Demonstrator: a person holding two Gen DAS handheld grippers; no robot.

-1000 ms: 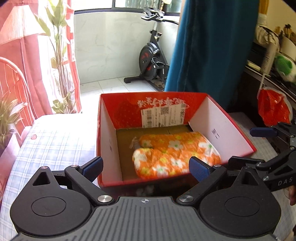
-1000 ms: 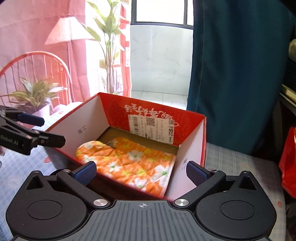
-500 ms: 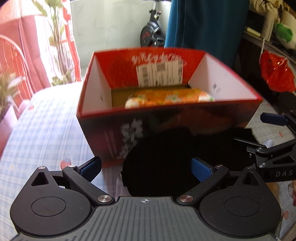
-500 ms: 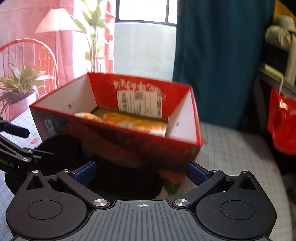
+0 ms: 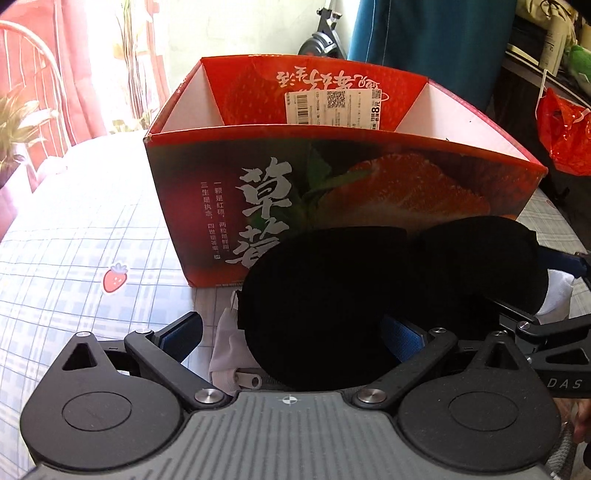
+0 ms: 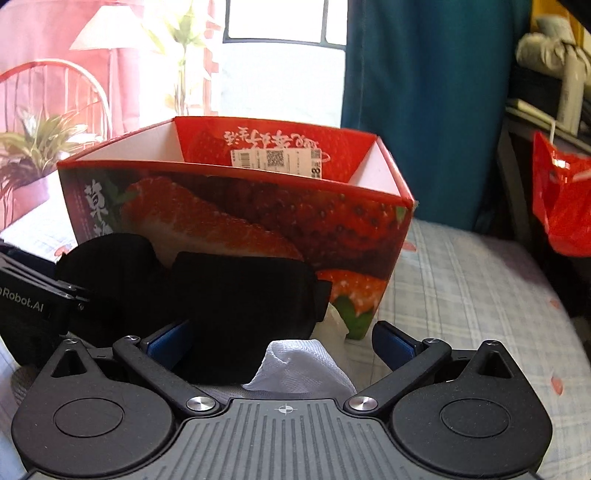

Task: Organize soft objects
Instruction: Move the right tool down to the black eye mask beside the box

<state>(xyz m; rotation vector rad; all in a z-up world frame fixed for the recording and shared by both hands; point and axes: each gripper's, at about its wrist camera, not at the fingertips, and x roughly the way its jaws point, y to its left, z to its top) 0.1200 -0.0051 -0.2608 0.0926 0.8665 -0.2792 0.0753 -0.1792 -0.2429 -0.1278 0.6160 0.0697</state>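
Our left gripper (image 5: pixel 291 332) and right gripper (image 6: pixel 282 338) gape wide, empty, straddling the black padded garment (image 5: pixel 325 306) lying against the strawberry box (image 5: pixel 332 192) on the checked cloth (image 5: pixel 74 258). We should close on one cup each, lifting evenly.

A lived-in home, likely a bedroom or sitting room beside a balcony. Ahead of the tongs, a checked cloth with strawberry prints (image 5: pixel 74 258) covers the surface. Beyond it to the left hang pink curtains (image 6: pixel 48 44), with a floor lamp (image 6: pixel 105 33), a red wire chair (image 6: pixel 55 92) and potted plants (image 6: pixel 33 147). Straight ahead stands an exercise bike (image 5: pixel 321 37) beside a teal curtain (image 6: pixel 424 92); a cluttered shelf (image 5: pixel 546 55) and a red plastic bag (image 6: pixel 561 199) sit to the right.
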